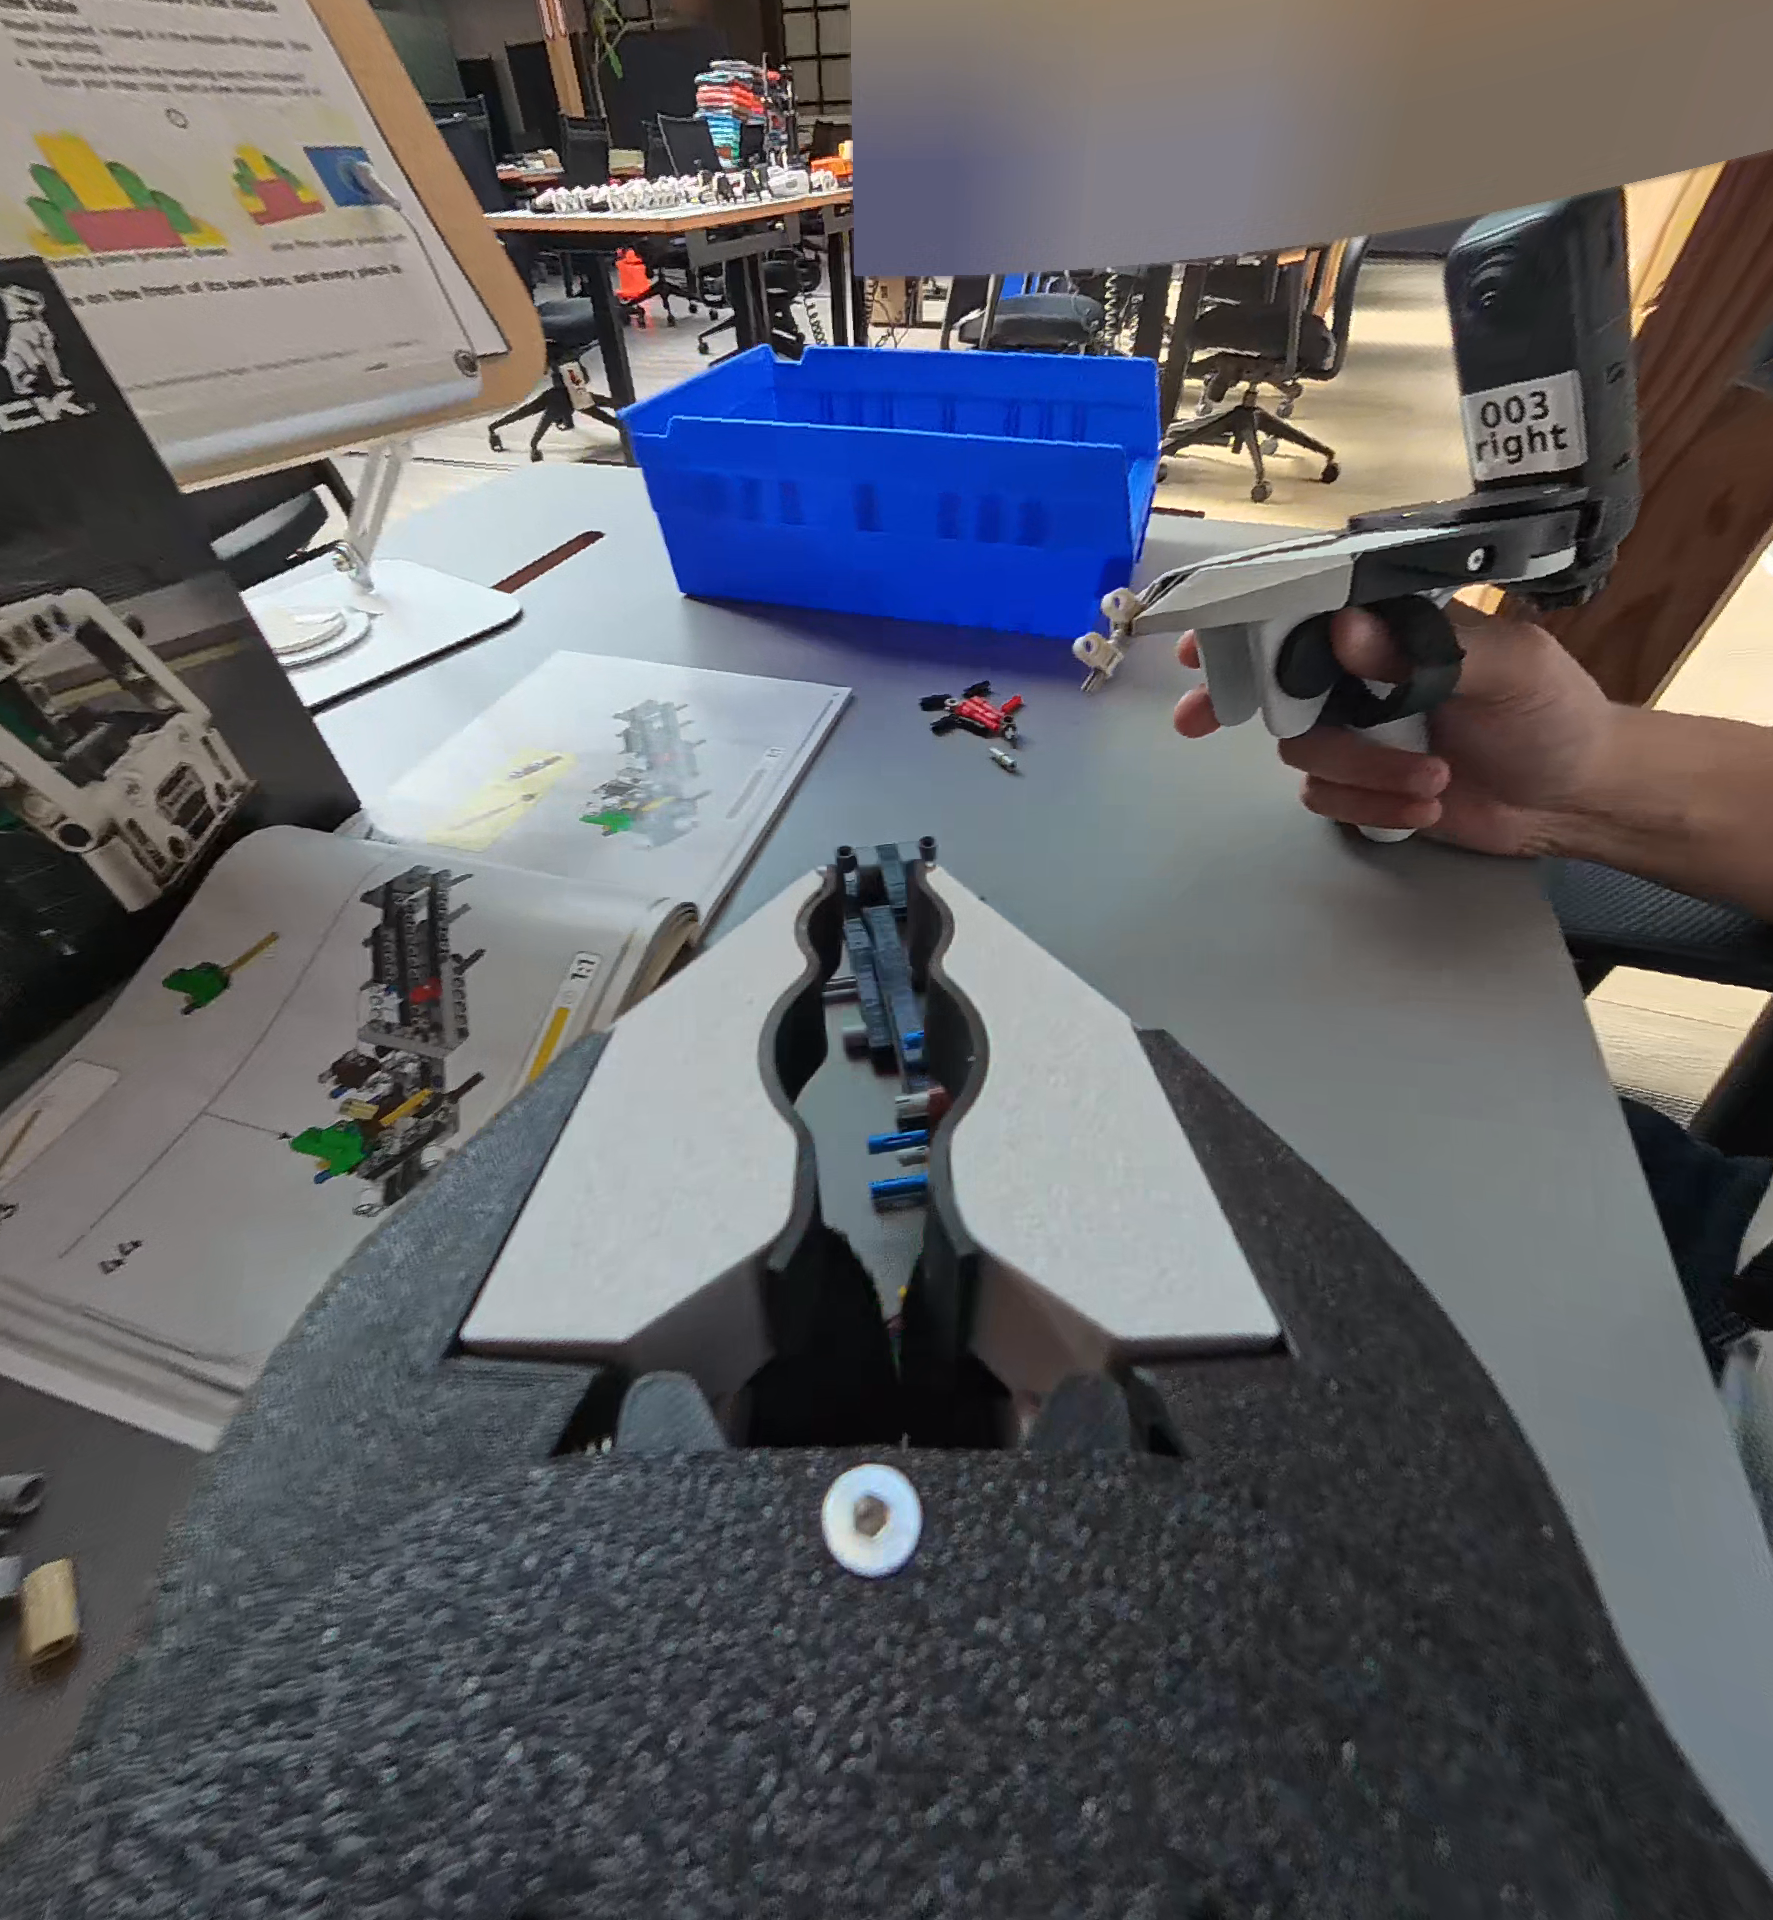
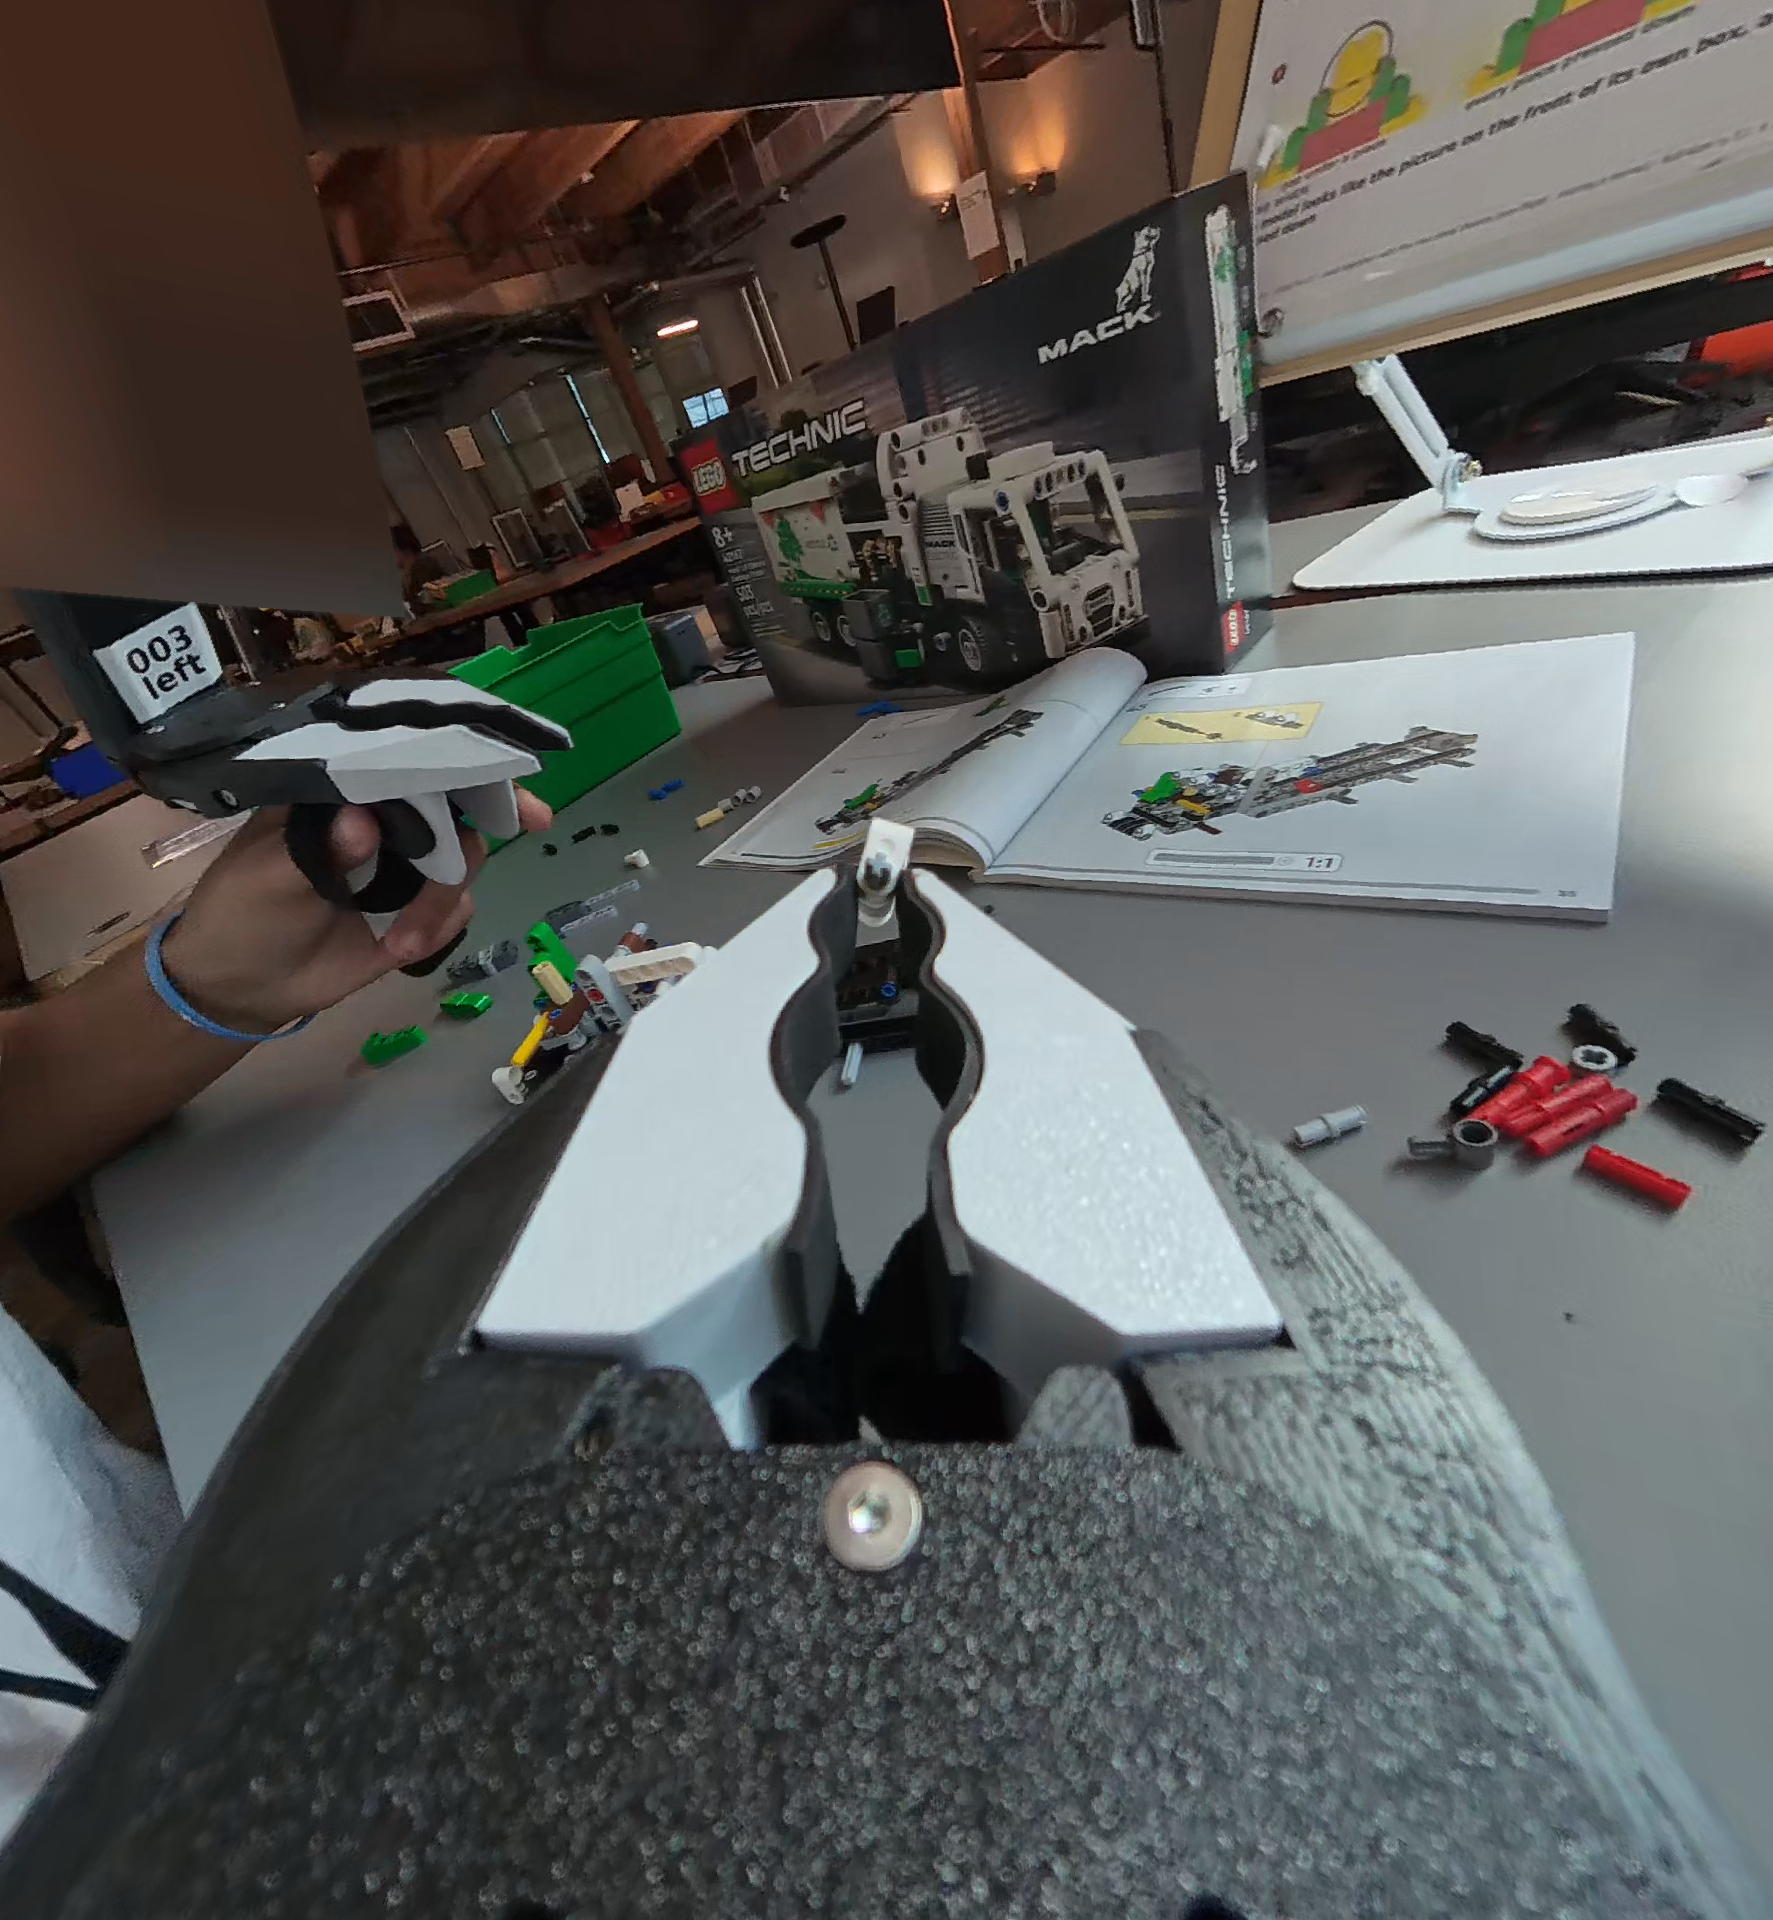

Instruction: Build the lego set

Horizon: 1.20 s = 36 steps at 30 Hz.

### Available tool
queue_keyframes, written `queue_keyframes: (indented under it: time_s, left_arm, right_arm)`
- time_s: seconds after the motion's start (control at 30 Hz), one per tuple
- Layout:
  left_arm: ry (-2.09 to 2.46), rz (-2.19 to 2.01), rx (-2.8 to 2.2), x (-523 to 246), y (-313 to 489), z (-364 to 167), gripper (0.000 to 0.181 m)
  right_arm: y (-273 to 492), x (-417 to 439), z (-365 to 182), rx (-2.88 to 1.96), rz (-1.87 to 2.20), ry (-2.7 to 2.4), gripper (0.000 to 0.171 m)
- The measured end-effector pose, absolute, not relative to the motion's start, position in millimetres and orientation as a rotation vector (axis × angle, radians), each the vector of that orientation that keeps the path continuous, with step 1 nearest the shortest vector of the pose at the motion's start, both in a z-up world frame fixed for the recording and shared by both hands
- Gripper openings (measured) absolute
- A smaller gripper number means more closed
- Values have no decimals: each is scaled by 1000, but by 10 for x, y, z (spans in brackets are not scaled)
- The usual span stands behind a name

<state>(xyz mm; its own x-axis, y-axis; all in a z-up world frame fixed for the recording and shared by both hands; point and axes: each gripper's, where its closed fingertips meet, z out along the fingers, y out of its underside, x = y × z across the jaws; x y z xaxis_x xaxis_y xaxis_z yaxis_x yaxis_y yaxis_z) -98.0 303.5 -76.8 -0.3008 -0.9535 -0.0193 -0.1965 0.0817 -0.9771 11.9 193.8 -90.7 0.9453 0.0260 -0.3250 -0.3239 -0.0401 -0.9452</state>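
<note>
The left gripper is clamped on a dark grey Technic chassis assembly. The right gripper pinches a small white-and-grey connector piece above the grey table.

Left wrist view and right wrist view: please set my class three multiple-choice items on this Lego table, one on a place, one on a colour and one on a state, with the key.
1. The red and black pins lie: A on the floor; B on the table; C on a shelf.
2. The bin behind those pins is: A blue; B yellow; C white.
3. The jaws of the right gripper are: A wide open and empty; B shut on a small white piece; C shut on a red pin.

Key: 1 B, since the pins sit loose on the grey tabletop. 2 A, since the bin's walls are plain blue. 3 B, since the white piece sticks out between the closed tips in both views.
</note>
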Motion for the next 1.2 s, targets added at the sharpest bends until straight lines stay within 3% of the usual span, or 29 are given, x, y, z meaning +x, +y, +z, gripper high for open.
queue_keyframes:
  time_s: [0.33,0.6,1.2]
  left_arm:
    - [1651,-934,-1232,-906,3695,-1043,7]
    - [1724,-1101,-1346,-849,3665,-1230,7]
    - [1770,-1036,-1341,-848,3683,-1390,7]
  right_arm:
    - [2004,382,-1135,-1706,216,427,6]
    - [2045,394,-1166,-1717,252,441,6]
    - [2094,312,-1136,-1716,265,374,7]
